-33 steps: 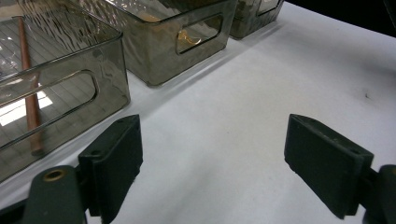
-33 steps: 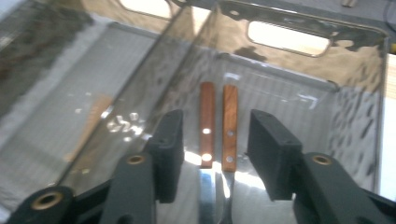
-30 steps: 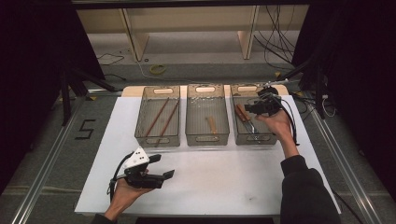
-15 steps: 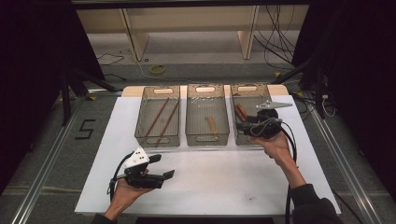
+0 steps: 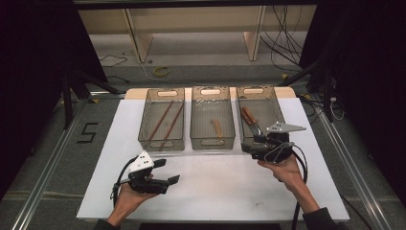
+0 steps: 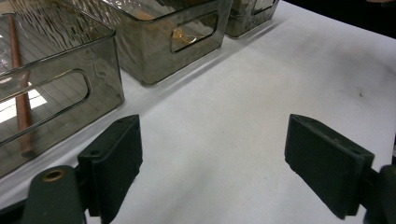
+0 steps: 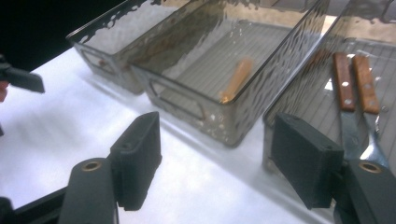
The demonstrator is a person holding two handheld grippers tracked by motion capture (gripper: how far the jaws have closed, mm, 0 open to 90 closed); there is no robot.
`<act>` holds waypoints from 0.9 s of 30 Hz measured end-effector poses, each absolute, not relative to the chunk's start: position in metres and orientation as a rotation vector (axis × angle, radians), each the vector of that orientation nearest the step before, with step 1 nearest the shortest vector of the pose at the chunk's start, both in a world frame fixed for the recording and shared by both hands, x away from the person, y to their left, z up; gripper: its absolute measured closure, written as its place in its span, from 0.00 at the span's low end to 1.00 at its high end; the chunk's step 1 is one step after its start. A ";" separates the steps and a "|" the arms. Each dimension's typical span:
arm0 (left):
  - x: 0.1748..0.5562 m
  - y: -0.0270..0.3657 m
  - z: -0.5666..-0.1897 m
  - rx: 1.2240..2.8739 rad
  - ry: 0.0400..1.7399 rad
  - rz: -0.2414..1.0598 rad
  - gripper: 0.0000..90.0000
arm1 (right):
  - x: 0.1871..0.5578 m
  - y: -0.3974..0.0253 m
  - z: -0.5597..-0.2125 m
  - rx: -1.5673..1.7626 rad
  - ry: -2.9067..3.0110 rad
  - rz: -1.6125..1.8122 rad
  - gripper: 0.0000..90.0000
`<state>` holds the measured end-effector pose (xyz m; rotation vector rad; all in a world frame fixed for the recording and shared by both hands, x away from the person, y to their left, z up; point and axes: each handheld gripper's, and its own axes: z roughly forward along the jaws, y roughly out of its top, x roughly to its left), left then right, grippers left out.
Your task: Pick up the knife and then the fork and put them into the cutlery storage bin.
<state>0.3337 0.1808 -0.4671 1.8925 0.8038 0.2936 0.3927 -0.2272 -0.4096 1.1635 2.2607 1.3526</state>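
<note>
High view: overhead, facing forward-down over worktop (image 5: 215,191). Gripper views: low, close, facing the bins; both share middle bin (image 6: 159,42).

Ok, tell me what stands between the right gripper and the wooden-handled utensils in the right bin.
The right bin's near wall: the right gripper, jaws open, sits low outside it, while the wooden-handled utensils lie inside on the floor.

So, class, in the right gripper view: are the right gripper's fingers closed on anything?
No: the right gripper has its fingers wide apart over bare white table.
</note>
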 end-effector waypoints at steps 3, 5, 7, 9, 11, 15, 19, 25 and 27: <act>0.334 0.180 -0.468 1.891 0.806 0.287 0.21 | 0.386 -0.228 -0.414 1.154 2.258 1.370 0.37; 0.334 0.180 -0.467 1.896 0.802 0.291 0.21 | 0.382 -0.228 -0.417 1.145 2.263 1.387 0.37; 0.334 0.180 -0.467 1.891 0.802 0.287 0.21 | 0.377 -0.228 -0.420 1.126 2.255 1.407 0.37; 0.334 0.180 -0.467 1.893 0.802 0.286 0.21 | 0.372 -0.227 -0.424 1.115 2.252 1.424 0.37; 0.334 0.180 -0.467 1.895 0.798 0.284 0.21 | 0.366 -0.227 -0.426 1.104 2.246 1.450 0.36; 0.333 0.181 -0.467 1.883 0.799 0.270 0.21 | 0.355 -0.227 -0.432 1.085 2.239 1.467 0.35; 0.332 0.182 -0.467 1.875 0.799 0.256 0.21 | 0.346 -0.227 -0.438 1.078 2.242 1.468 0.34; 0.331 0.181 -0.467 1.867 0.796 0.240 0.21 | 0.334 -0.229 -0.445 1.077 2.230 1.474 0.32; 0.331 0.181 -0.467 1.867 0.796 0.241 0.21 | 0.331 -0.231 -0.447 1.074 2.229 1.470 0.32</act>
